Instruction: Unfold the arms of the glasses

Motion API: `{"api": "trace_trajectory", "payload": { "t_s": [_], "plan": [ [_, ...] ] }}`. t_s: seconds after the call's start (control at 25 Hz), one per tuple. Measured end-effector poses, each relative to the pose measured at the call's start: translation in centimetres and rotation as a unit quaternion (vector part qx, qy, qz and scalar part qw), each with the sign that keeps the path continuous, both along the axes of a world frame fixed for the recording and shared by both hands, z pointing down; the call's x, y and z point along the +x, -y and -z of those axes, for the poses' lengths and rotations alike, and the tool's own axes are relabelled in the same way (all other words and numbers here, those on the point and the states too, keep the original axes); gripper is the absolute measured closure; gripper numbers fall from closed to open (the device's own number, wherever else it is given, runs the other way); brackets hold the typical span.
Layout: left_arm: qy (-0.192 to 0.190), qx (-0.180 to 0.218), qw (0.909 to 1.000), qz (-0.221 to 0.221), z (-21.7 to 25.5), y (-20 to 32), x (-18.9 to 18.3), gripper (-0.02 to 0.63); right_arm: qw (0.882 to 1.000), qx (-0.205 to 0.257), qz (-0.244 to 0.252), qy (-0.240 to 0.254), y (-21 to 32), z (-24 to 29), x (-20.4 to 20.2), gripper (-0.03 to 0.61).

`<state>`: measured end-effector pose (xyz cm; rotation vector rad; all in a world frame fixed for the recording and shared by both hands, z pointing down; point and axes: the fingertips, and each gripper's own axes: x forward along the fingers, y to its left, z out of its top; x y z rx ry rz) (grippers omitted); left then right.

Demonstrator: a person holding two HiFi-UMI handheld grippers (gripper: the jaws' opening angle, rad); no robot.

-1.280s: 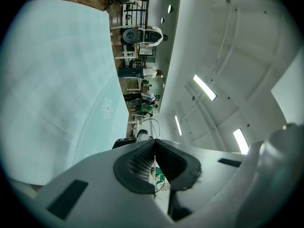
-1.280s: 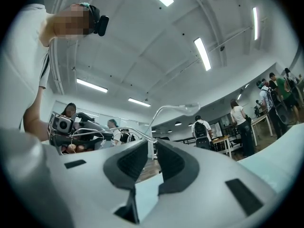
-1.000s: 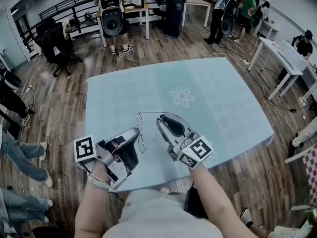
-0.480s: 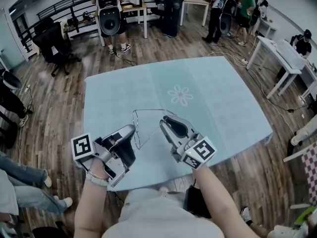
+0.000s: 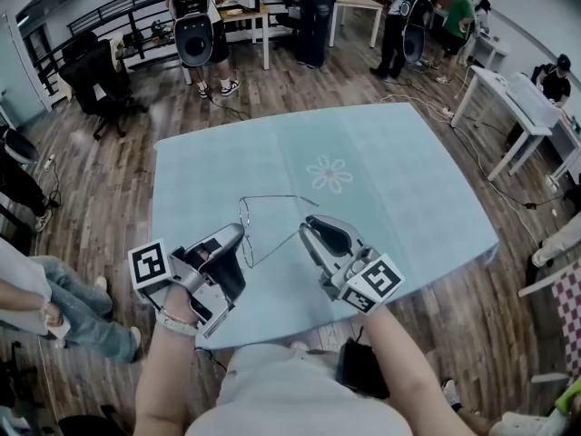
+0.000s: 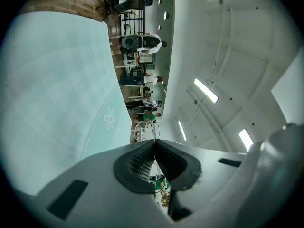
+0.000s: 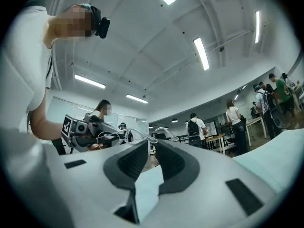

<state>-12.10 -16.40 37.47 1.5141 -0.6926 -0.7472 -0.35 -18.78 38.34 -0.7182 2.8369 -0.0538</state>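
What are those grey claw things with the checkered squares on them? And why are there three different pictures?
Those are two hand-held grippers, a bit like big tongs. A person holds one in each hand, and the checkered cubes are part of them. The picture from above comes from a camera on the person's head. It shows the left gripper and the right gripper over a table with a light blue cloth and a flower pattern. The other two pictures come from small cameras riding on each gripper, looking along its two jaws. Between the grippers are thin wire glasses, held up above the cloth. The left gripper pinches the frame, and the right one pinches one arm of the glasses.
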Motion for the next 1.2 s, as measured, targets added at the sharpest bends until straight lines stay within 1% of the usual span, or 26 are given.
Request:
{"api": "trace_trajectory", "payload": {
  "t_s": [0.76, 1.04, 1.2],
  "plan": [
    [0.011, 0.008, 0.9997, 0.020, -0.3, 0.1, -0.3, 0.603, 1.000, 0.005, 0.011, -0.023, -4.0, -1.1, 2.8, 0.520],
    [0.015, 0.007, 0.9995, 0.028, -0.4, 0.9, -0.8, 0.603, 0.999, 0.014, 0.020, -0.040, -5.0, -1.1, 2.7, 0.520],
    [0.012, 0.010, 0.9996, 0.024, -0.5, 0.4, -0.6, 0.603, 0.999, 0.006, 0.020, -0.045, -5.5, -1.7, 2.9, 0.520]
  ]
}}
